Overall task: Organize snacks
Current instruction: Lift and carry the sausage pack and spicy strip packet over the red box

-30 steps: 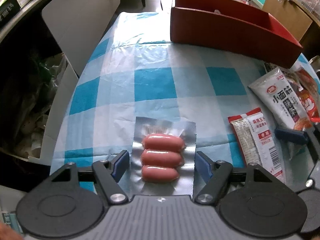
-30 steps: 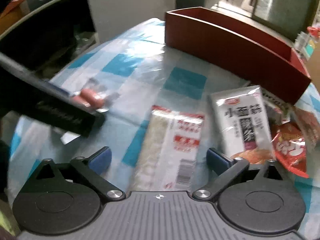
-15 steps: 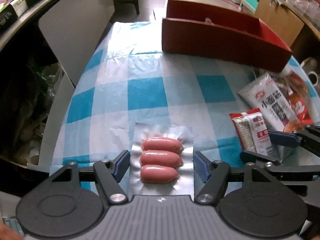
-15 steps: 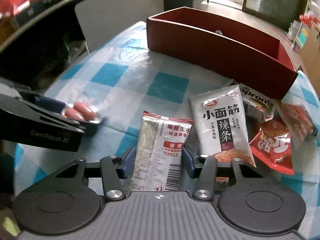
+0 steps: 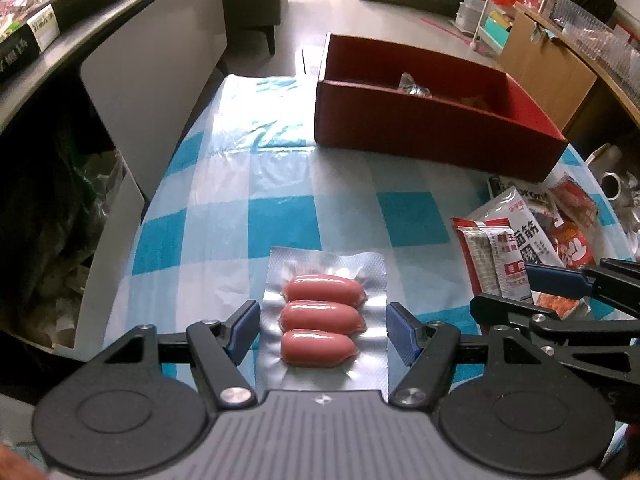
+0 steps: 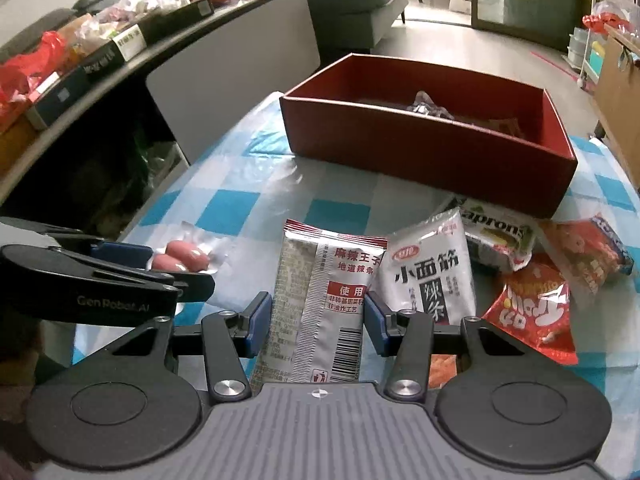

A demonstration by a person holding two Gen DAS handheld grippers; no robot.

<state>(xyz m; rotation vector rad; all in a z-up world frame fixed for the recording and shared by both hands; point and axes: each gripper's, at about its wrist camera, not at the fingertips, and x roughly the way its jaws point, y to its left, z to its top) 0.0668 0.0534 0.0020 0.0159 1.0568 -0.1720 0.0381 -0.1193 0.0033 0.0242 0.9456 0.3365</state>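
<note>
My left gripper [image 5: 322, 330] is shut on a silver vacuum pack of three pink sausages [image 5: 320, 320], its blue pads touching both edges of the pack, which seems lifted off the blue checked cloth. My right gripper [image 6: 318, 314] is shut on a red-and-silver spicy snack packet [image 6: 324, 304] and holds it raised. The red box [image 6: 420, 140] stands at the far side with a few wrapped snacks inside. The right gripper [image 5: 560, 280] shows at the right of the left wrist view; the left gripper [image 6: 120, 268] shows at the left of the right wrist view.
A white noodle-snack packet [image 6: 430, 268], a green seaweed packet [image 6: 496, 236] and red snack bags [image 6: 536, 308] lie right of the held packet. A dark counter with boxes [image 6: 100, 60] runs along the left. The table edge drops away at the left.
My right gripper has closed on the red-and-silver packet and lifted it. Both cameras have risen, showing more of the box's inside. The sausage pack stays between my left fingers.
</note>
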